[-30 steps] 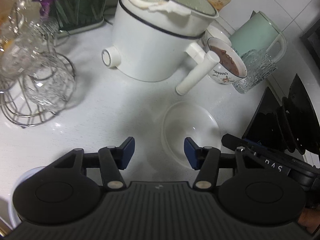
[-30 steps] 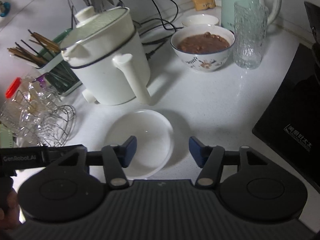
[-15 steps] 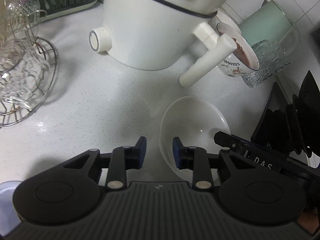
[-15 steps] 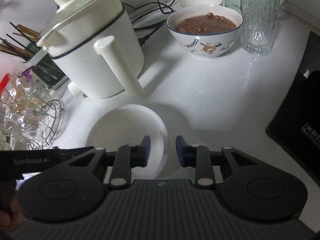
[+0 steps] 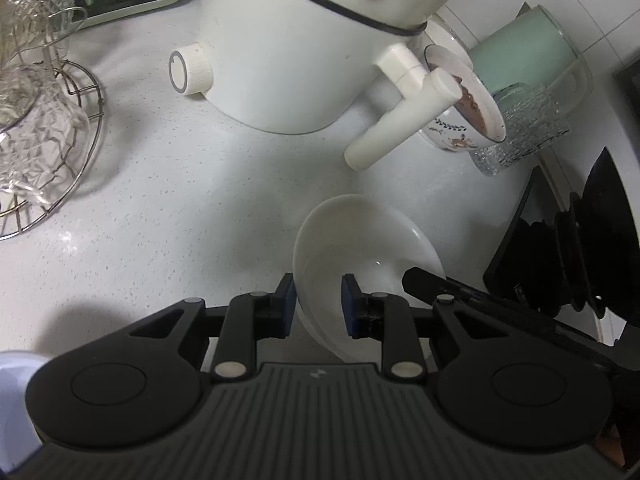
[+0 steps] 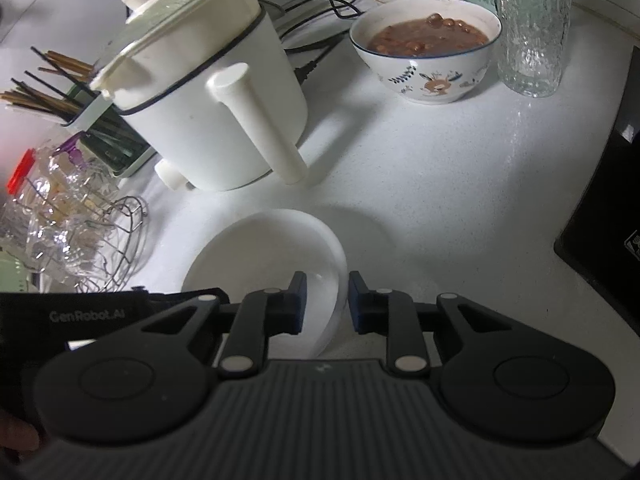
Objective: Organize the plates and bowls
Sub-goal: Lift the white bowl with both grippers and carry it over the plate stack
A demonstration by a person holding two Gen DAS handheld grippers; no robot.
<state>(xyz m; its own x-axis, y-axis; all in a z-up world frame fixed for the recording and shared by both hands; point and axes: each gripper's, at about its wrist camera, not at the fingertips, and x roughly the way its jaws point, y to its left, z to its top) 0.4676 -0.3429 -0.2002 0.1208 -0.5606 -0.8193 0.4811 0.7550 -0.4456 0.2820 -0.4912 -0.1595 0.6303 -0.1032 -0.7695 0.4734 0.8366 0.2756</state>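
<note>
- Left wrist view: the left hand-held gripper point(image 5: 318, 306) has its jaws narrow and closing, the last gap going, with the left rim of the white bowl point(image 5: 360, 248) between the blue pads; the outer pad lies against the bowl's outer wall, the other sits inside.
- The bowl is on the white worktop point(image 5: 168, 200), near the camera and a little right of centre.
- Beyond it stands a white electric pot point(image 5: 304, 52), its handle point(image 5: 400, 120) reaching toward the bowl but apart from it.
- Far right are a patterned bowl of brown food point(image 5: 464, 116), a textured glass point(image 5: 524, 128) and a pale green jug point(image 5: 520, 56); far left is a wire rack of glassware point(image 5: 40, 132).
- The right hand-held gripper's finger point(image 5: 436, 284) reaches into the bowl from the right.
- Right wrist view: the right hand-held gripper point(image 6: 326, 304) is also narrow and closing, astride the right rim of the same white bowl point(image 6: 264, 252), one pad inside, one outside, close on the wall.
- The bowl sits near and left of centre, with the pot point(image 6: 200, 92) behind it, chopsticks in a holder point(image 6: 100, 120) at the far left and a black appliance point(image 6: 608, 184) at the right edge.
- The left hand-held gripper's body point(image 6: 88, 312) enters from the left at the bowl's other side.
</note>
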